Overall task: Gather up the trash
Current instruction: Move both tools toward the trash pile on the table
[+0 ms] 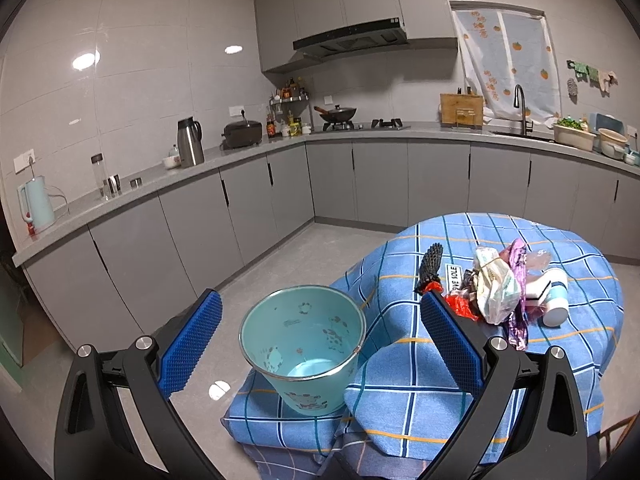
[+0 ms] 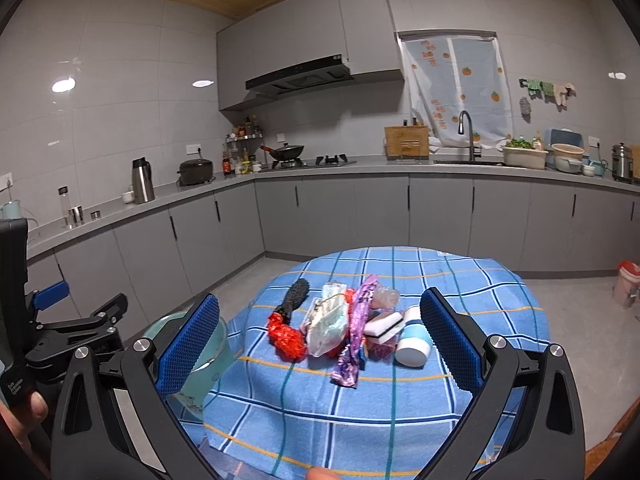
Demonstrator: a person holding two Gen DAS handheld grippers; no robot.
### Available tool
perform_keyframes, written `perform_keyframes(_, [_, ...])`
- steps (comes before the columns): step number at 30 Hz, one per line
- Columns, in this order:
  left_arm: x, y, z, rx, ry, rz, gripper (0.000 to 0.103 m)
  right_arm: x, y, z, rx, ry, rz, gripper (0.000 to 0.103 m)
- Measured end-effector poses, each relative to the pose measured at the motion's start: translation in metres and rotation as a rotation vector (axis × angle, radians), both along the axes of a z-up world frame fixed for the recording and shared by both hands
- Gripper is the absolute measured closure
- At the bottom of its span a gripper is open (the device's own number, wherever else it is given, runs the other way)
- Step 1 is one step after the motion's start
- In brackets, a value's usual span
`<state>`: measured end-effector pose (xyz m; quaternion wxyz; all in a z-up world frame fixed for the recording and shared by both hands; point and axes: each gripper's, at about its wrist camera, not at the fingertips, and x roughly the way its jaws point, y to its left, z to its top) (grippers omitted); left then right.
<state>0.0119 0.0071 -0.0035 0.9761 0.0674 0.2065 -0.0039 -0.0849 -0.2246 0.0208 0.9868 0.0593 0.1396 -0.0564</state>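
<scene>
Crumpled wrappers (image 2: 340, 332) heaped on checked cloth (image 2: 460, 280)

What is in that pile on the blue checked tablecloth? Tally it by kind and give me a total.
Brush: 1
Wrappers: 3, one red, one pale, one purple
Sponge: 1
Bottle: 1
Pink pieces, kind unclear: 2
Total: 8

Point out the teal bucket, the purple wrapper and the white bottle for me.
teal bucket (image 1: 304, 344): left wrist view, inner wall below the rim.
purple wrapper (image 2: 354, 340): right wrist view, middle of the crinkled strip.
white bottle (image 2: 414, 340): right wrist view, its side, lying on the tablecloth.
</scene>
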Motion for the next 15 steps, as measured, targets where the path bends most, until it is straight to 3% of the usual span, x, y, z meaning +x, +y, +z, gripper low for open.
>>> perform_keyframes(6, [0.026, -0.003, -0.022, 0.005, 0.042, 0.005, 0.005, 0.019, -0.016, -0.019, -0.012, 0.038, -0.055, 0.004])
perform_keyframes(15, [0.083, -0.048, -0.067, 0.056, 0.141, -0.059, 0.005, 0.071, -0.059, -0.068, -0.02, 0.164, -0.173, 0.004])
